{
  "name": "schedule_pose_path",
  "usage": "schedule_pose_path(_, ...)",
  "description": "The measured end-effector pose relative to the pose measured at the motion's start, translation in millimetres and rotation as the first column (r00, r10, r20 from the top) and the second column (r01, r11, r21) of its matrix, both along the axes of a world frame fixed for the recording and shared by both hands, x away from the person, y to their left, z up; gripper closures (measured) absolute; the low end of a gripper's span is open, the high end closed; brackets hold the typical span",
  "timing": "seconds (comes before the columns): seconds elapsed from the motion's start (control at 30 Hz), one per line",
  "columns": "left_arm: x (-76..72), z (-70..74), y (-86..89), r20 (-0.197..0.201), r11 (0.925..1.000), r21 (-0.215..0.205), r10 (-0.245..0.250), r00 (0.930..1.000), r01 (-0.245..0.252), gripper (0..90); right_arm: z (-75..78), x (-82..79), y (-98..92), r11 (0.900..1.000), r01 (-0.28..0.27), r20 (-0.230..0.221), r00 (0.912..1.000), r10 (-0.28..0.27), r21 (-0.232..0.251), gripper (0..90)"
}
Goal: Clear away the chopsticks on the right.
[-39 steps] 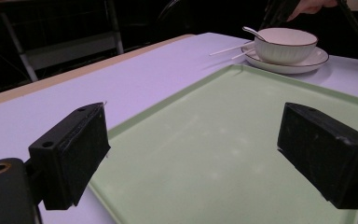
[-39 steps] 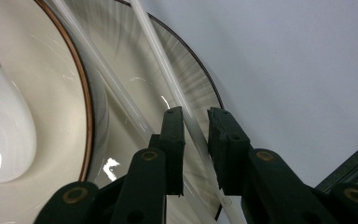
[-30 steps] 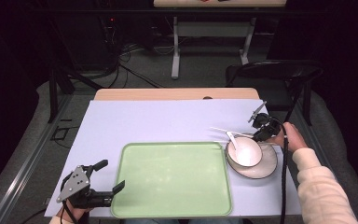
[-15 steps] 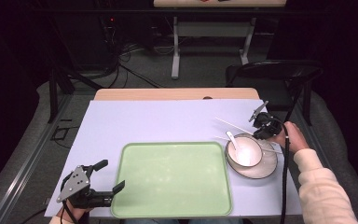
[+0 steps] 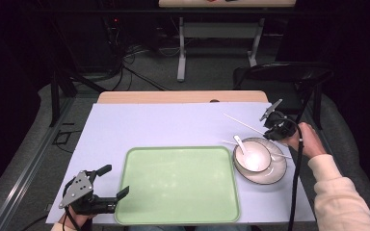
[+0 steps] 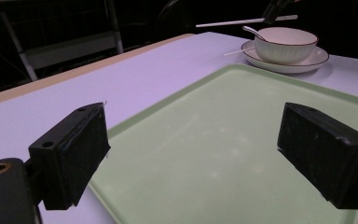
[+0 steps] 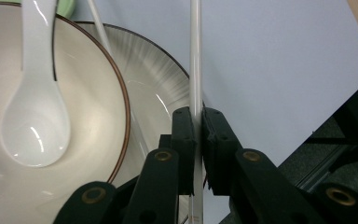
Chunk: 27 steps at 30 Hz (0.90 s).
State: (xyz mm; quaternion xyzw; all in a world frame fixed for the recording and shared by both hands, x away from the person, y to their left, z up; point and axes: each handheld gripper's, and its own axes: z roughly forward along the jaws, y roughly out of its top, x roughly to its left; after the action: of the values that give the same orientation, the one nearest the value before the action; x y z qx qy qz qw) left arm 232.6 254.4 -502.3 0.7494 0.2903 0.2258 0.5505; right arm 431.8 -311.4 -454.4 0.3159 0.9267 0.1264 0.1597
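A white bowl [image 5: 253, 156] stands on a dark-rimmed plate [image 5: 275, 174] right of a green tray [image 5: 178, 185]. A white spoon [image 5: 241, 143] rests in the bowl. My right gripper [image 5: 270, 126], above the plate's far edge, is shut on a white chopstick [image 5: 243, 123] that juts left over the table. In the right gripper view the pads [image 7: 185, 126] pinch this chopstick [image 7: 195, 56] above the plate [image 7: 158, 88], beside the spoon [image 7: 37, 116]. A second chopstick [image 5: 282, 155] lies across the plate. My left gripper [image 5: 115, 180] stands open at the tray's near left corner [image 6: 214, 140].
A pale mat [image 5: 164, 125] covers the table, whose wooden far edge [image 5: 173, 97] shows behind it. A dark chair [image 5: 279, 77] stands beyond the right corner. A person's hand and cream sleeve [image 5: 337, 192] come in at the right.
My right gripper has risen a little with the chopstick, which now hangs higher above the mat. The left gripper has stayed put.
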Motion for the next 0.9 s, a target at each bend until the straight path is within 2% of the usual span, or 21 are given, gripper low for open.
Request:
schedule_pose_path(0.37,0.1,0.0,0.0,0.000,1.0000,0.001,-0.004,1.0000,0.004,8.6,21.8,-25.4,16.6,0.998,0.068,0.034,0.9971,-0.068,-0.012,84.1)
schedule_pose_path(0.5,-0.1,0.1,0.0,0.001,1.0000,0.001,-0.003,1.0000,0.003,8.6,28.1,-36.3,23.7,0.993,0.119,0.047,0.9918,-0.119,0.003,84.1)
schedule_pose_path(0.53,0.0,0.0,0.0,0.002,1.0000,0.001,-0.003,1.0000,0.003,8.6,29.8,-38.1,24.8,0.994,0.114,0.054,0.9921,-0.114,0.002,84.0)
schedule_pose_path(0.73,-0.1,0.0,-0.2,0.002,1.0000,0.001,-0.002,1.0000,0.002,8.6,39.4,-54.5,32.4,0.985,0.169,0.047,0.9842,-0.171,0.048,84.0)
schedule_pose_path(0.9,-0.3,0.1,-0.1,0.003,1.0000,0.002,-0.003,1.0000,0.003,8.6,43.0,-71.1,44.4,0.982,0.179,0.043,0.9824,-0.181,0.063,84.0)
